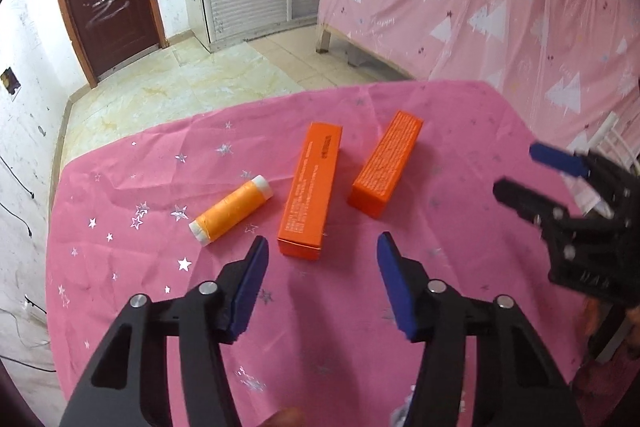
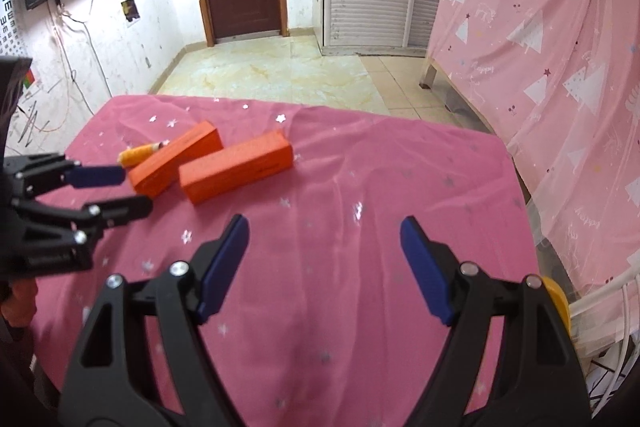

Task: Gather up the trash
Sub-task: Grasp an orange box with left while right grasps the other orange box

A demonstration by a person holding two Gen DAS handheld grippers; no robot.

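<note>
Two orange boxes, the longer box (image 1: 310, 191) and shorter box (image 1: 386, 163), lie flat mid-counter (image 1: 120, 227), long axes pointing away, beside an orange roll (image 1: 231, 210) lying diagonally. Left gripper (image 1: 322, 251) and right gripper (image 2: 325, 231) both gape, empty.

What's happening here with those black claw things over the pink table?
A person holds a two-finger gripper in each hand above a pink star-patterned tablecloth. The left gripper, open and empty, points at the longer orange cardboard box. Beside it lie a shorter orange cardboard box and an orange roll with white ends. The right gripper is open and empty too. Nothing has been picked up yet.
</note>
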